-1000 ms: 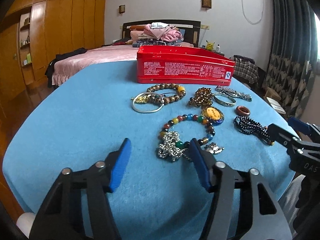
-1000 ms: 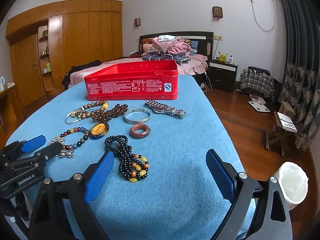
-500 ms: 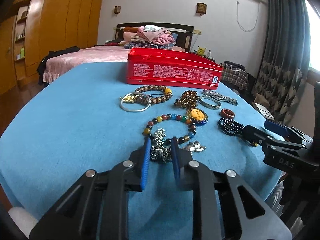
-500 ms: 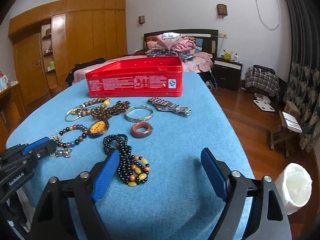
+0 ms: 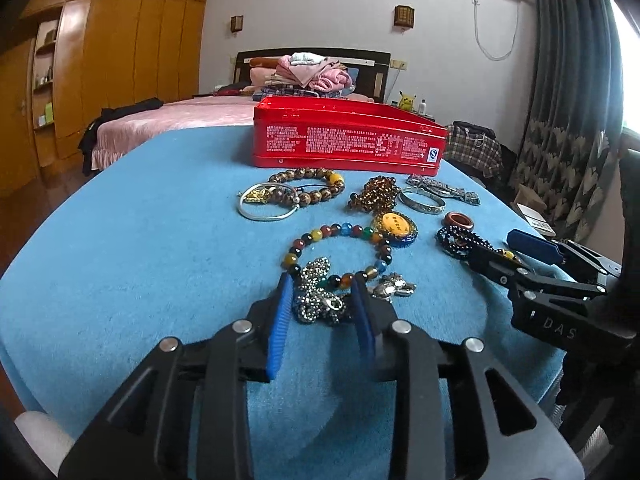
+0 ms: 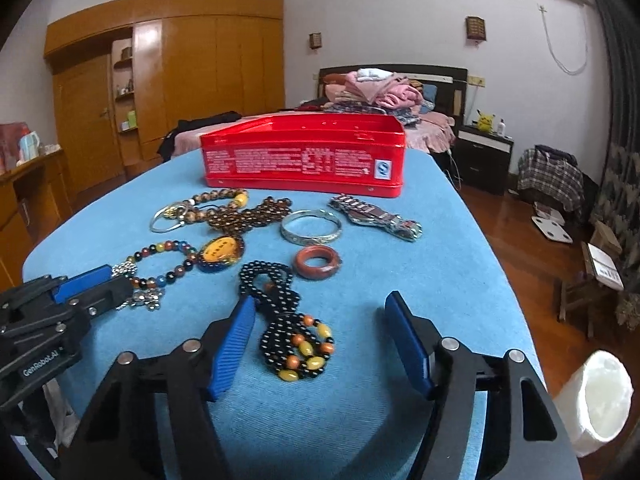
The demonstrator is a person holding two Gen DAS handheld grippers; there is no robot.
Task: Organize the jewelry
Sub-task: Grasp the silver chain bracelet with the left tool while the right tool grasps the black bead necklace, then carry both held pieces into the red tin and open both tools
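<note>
A crumpled silver chain (image 5: 318, 300) lies on the blue tablecloth (image 5: 160, 240) between the left gripper (image 5: 322, 286)'s opening jaws. The right gripper (image 6: 320, 308)'s wide jaws are closing around one black bead necklace (image 6: 286, 320). One red rectangular tin (image 6: 304, 158) stands behind.

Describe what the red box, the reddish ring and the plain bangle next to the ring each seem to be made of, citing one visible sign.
Red box: probably painted tin; thin rolled rim, glossy printed sides.
Reddish ring: looks like polished stone or resin; thick, smooth, mottled brown-red, soft shine.
Bangle: seemingly silver-toned metal; grey gleam and a patterned band.
</note>
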